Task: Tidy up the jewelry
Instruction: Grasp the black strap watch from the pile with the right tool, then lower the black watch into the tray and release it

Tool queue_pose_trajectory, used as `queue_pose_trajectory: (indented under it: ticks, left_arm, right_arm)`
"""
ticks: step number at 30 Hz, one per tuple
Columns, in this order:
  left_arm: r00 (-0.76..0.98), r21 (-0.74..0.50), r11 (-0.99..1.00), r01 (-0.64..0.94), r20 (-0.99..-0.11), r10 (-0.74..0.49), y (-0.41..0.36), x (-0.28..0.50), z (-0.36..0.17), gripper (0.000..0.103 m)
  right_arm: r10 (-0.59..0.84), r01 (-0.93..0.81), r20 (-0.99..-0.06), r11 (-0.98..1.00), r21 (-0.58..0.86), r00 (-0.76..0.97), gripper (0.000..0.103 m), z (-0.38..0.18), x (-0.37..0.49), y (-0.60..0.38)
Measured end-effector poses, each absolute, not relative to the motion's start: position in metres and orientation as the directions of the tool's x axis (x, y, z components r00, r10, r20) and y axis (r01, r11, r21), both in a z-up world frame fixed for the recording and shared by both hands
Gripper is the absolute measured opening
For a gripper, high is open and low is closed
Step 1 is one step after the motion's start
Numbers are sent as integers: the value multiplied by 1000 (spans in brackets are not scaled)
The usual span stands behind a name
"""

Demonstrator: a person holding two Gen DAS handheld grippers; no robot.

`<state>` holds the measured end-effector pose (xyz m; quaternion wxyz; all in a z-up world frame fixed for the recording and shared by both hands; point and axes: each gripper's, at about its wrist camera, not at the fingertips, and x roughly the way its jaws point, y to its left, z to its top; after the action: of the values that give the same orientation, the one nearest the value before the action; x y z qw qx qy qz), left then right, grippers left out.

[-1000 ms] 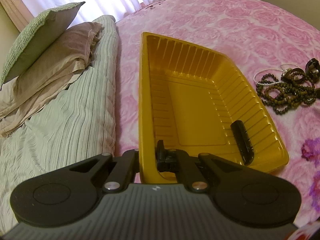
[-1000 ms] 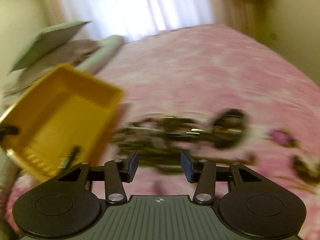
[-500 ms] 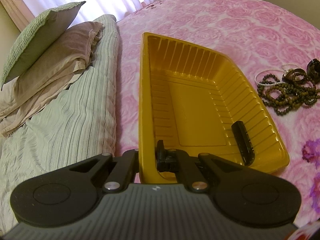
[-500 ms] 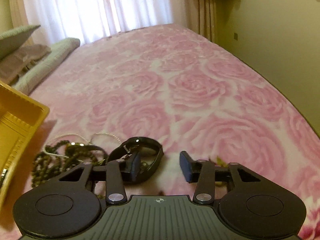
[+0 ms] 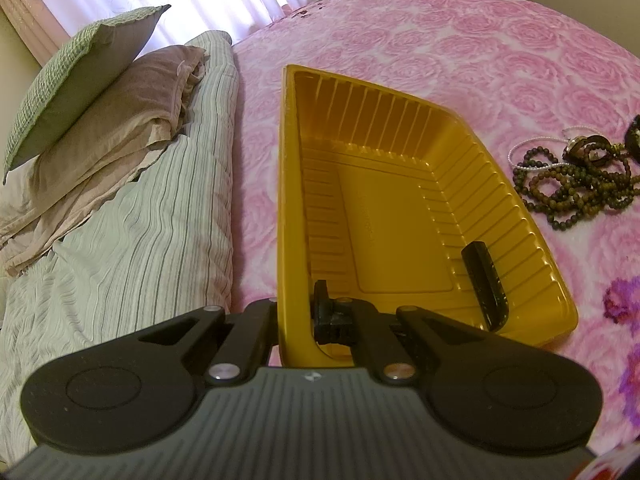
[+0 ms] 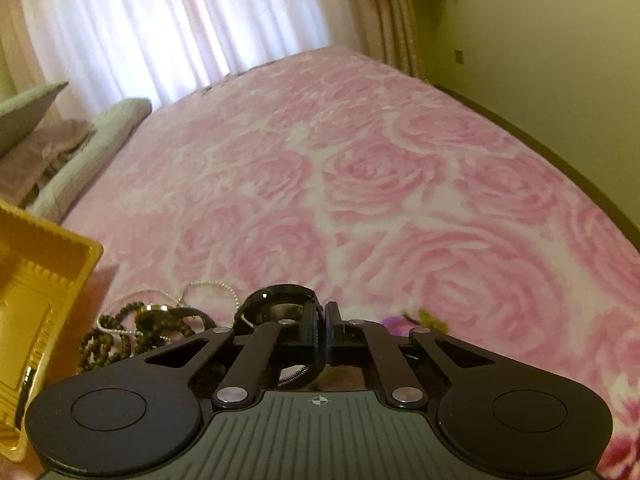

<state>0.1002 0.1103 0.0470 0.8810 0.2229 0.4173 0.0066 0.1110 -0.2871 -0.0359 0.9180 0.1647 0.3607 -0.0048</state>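
right gripper (image 6: 323,322) just closed on black bangle (image 6: 280,300), lower half hidden.

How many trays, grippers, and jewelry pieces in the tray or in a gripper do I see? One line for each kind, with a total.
Yellow tray: 1
Grippers: 2, left gripper, right gripper
Jewelry pieces: 2, black piece in tray, black bangle in right gripper
Total: 5
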Motion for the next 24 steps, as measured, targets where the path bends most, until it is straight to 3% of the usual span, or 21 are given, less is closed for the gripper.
queue_pose_trajectory:
  ticks: [16,24]
  left_arm:
    - [658,393,902,179,-730,188,110,97,46,2]
    - [659,391,903,178,-729,186,111,96,46,2]
  right_arm:
    - [172,136,-609,895,426,774,3,-9,91,-299]
    - [414,-60,-544,831,552,730,3,14,109,-224]
